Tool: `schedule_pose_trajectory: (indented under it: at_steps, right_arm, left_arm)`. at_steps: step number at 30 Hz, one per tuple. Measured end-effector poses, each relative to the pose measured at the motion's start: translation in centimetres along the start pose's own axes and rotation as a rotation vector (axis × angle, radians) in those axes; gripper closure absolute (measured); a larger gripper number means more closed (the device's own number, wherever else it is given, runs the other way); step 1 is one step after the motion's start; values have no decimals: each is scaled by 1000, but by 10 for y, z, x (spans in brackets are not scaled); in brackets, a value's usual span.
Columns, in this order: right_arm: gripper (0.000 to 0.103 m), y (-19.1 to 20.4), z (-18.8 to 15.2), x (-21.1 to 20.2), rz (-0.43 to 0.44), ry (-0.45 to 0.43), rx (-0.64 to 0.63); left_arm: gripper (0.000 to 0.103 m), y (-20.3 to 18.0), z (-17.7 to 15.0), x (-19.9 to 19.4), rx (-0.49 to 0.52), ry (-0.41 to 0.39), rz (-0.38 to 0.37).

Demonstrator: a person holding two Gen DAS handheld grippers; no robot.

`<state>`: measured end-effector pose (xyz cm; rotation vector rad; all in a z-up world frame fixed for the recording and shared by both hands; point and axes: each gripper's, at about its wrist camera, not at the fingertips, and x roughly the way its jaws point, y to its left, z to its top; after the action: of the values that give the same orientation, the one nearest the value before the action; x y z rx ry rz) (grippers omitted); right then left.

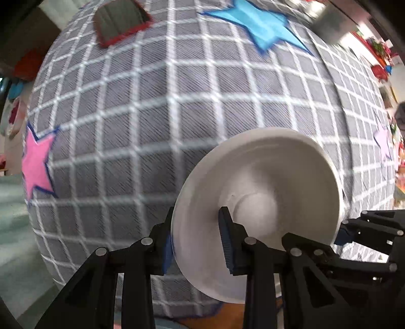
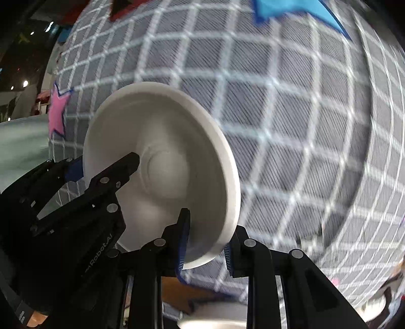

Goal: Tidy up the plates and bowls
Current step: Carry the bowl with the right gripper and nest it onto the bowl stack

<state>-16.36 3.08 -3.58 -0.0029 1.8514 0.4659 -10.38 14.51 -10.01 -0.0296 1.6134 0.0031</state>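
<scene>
Grey checked cloth (image 1: pixel 157 121), pink star (image 1: pixel 36 164), blue star (image 1: pixel 260 22)

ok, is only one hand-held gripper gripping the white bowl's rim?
No: the left hand-held gripper and the right hand-held gripper both clamp the rim of the round white bowl, on opposite sides.

Both wrist cameras look steeply down along their own fingers, close above the checked cloth (image 1: pixel 152 121) (each from an opposite side), sharing the white bowl (image 1: pixel 265 177) between them.
</scene>
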Motion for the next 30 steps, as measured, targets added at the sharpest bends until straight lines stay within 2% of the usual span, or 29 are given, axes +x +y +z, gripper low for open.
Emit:
schedule_pose_trajectory:
  at_steps: [6,10,14,18,21,24,30]
  right_arm:
    - [76,-28,-35,12,-11,26,74]
    - [76,-41,-50,11,-21,20,103]
    - [76,-54,-74,0,-13,-12,111]
    - [76,-52,-82,-20,-13,-47,108]
    - [75,-53,-86,-37,-10,-72,117]
    - [75,-48,-98,-59,-10,-94,127]
    - [75,-50,-114,-83,-16,-131,145]
  left_arm:
    - [69,-28,-21,7,9,30,-37]
    - [69,-55,-39,6,14,9,-35]
    - [69,-62,-48,-22,15,-26,-27]
    - [69,-72,-46,-53,18,-59,-29]
    - [69,-71,-61,-86,22,-79,-32]
    - [69,-87,-67,-111,36,-97,-36]
    - [68,-85,-82,-127,63,-126,-42]
